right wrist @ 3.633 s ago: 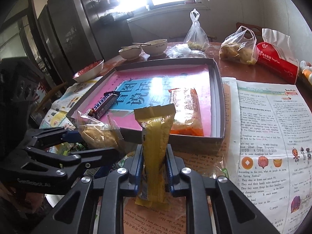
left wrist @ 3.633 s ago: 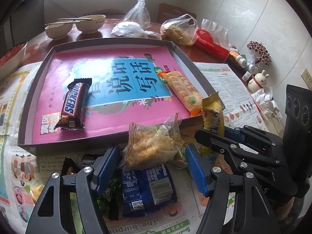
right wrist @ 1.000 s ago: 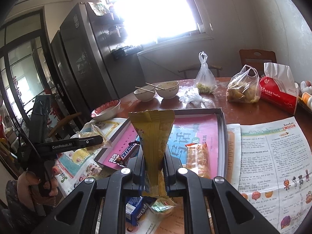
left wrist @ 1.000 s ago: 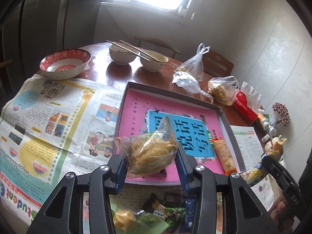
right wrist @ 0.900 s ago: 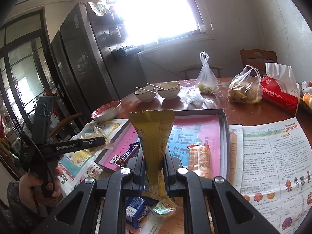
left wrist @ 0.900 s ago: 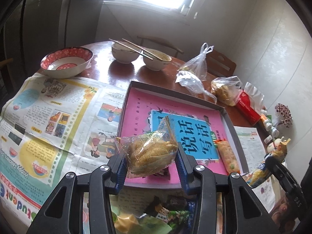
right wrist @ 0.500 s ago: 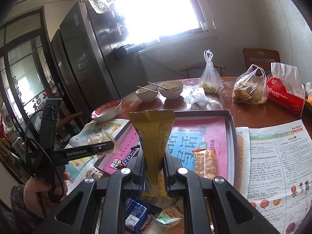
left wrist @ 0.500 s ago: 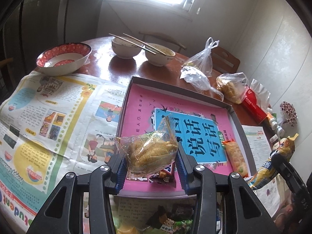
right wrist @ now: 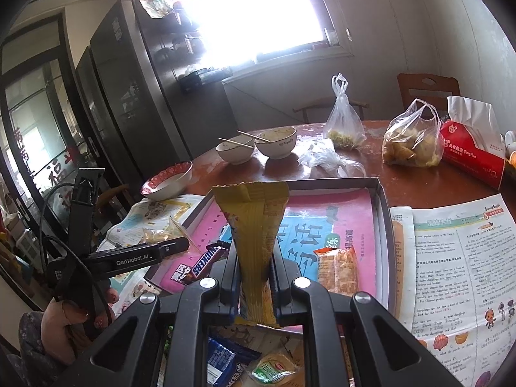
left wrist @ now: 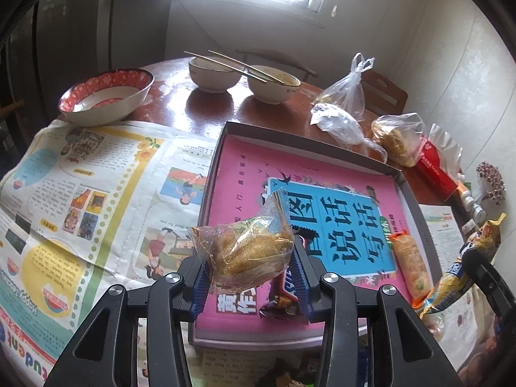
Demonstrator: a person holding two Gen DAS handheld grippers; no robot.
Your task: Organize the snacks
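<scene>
My left gripper (left wrist: 250, 277) is shut on a clear bag of golden pastry (left wrist: 246, 253), held above the near left corner of the grey tray (left wrist: 309, 143) with a pink and blue book cover inside. A Snickers bar (left wrist: 283, 293) lies in the tray just under the bag, and an orange cracker packet (left wrist: 412, 266) lies near its right side. My right gripper (right wrist: 254, 285) is shut on a tall yellow snack packet (right wrist: 254, 229), upright in front of the tray (right wrist: 383, 213). The left gripper (right wrist: 167, 248) with its bag (right wrist: 158, 233) shows at the tray's left edge.
Loose snacks (right wrist: 258, 366) lie below the right gripper on newspapers (left wrist: 80, 193). Behind the tray stand a red-rimmed bowl (left wrist: 106, 95), two bowls with chopsticks (left wrist: 245, 79), plastic bags (left wrist: 396, 138) and a red tissue pack (right wrist: 472, 158). A hand (right wrist: 64, 329) holds the left gripper.
Both grippers have carried their packets forward toward the tray. The left one with the pastry bag now hangs over the tray's near corner, above the Snickers bar.
</scene>
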